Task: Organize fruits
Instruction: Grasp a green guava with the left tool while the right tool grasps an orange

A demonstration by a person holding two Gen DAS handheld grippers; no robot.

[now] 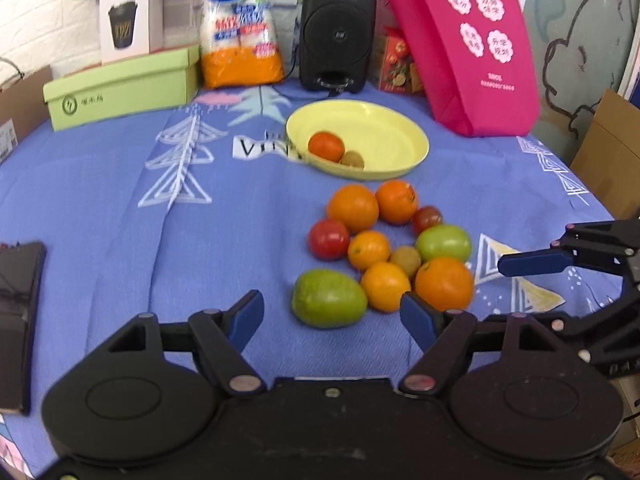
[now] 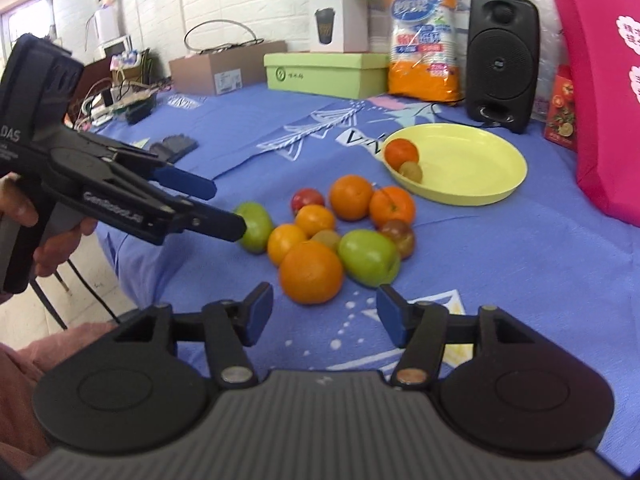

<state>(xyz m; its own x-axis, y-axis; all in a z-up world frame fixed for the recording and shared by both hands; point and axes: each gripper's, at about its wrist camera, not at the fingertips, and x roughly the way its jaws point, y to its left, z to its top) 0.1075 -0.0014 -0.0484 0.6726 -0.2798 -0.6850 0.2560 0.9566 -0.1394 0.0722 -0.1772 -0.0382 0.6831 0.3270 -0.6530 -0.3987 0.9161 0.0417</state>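
A cluster of several fruits lies on the blue cloth: oranges (image 1: 353, 207), red tomatoes (image 1: 329, 239), a small kiwi (image 1: 405, 259) and two green fruits. The nearer green fruit (image 1: 328, 298) lies just ahead of my left gripper (image 1: 332, 314), which is open and not touching it. My right gripper (image 2: 325, 310) is open and empty, with a large orange (image 2: 311, 272) right in front of its fingertips. Behind the cluster a yellow plate (image 1: 392, 128) holds an orange-red fruit (image 1: 326, 146) and a kiwi (image 1: 352, 159). The right wrist view shows the left gripper (image 2: 228, 210) beside the green fruit (image 2: 256, 226).
Along the back stand a black speaker (image 1: 338, 28), a pink bag (image 1: 464, 40), an orange packet (image 1: 240, 28) and a green box (image 1: 120, 88). A black object (image 1: 18, 320) lies at the table's left edge. A hand (image 2: 60, 240) holds the left gripper over the table's near-left edge.
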